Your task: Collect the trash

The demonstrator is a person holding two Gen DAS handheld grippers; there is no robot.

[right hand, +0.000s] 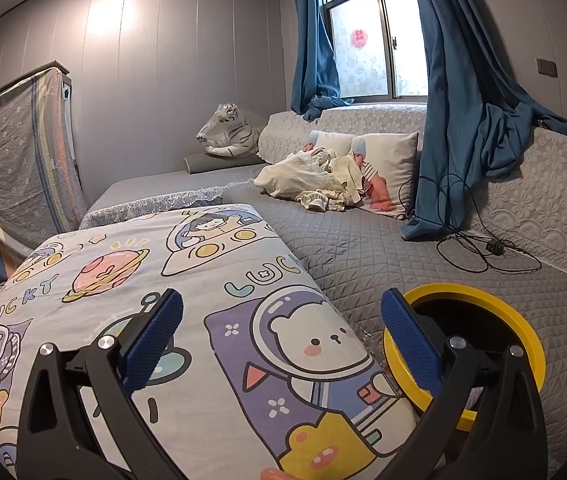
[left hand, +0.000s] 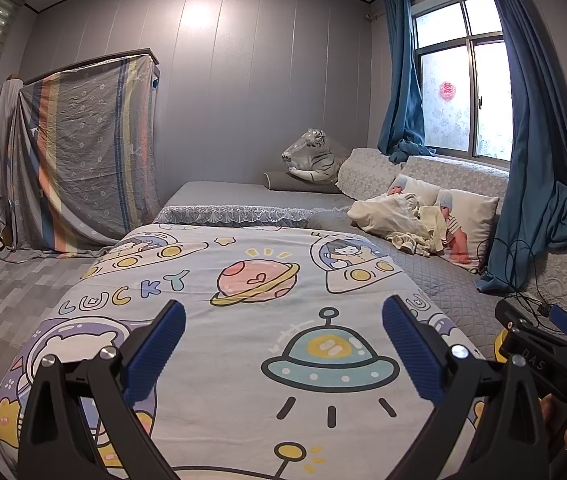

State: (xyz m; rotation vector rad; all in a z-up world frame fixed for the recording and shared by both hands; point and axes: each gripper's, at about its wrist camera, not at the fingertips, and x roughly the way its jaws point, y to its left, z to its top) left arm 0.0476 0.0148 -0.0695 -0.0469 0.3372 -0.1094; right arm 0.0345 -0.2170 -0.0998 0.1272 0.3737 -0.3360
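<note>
Trash: none clearly visible on the bed [right hand: 363, 240]; a yellow-rimmed bin [right hand: 523, 328] sits on the grey cover beside the cartoon quilt [left hand: 243, 280], contents hidden. Both the left hand-held gripper [left hand: 283, 344] and right hand-held gripper [right hand: 283, 340] gape, holding nothing. Stage unclear: cleared already or search pending; crumpled clothes [right hand: 315, 180] and cables [right hand: 475, 248] clutter the far side.

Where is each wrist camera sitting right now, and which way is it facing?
Left wrist: on the left gripper, over the cartoon quilt, facing the far wall and window; its open fingers show, with the right gripper at the edge.
Right wrist: on the right gripper, over the quilt's edge, angled toward the window; open fingers and a yellow-rimmed bin show.
Shared: quilt, toy tiger, pillows, curtains.
</note>
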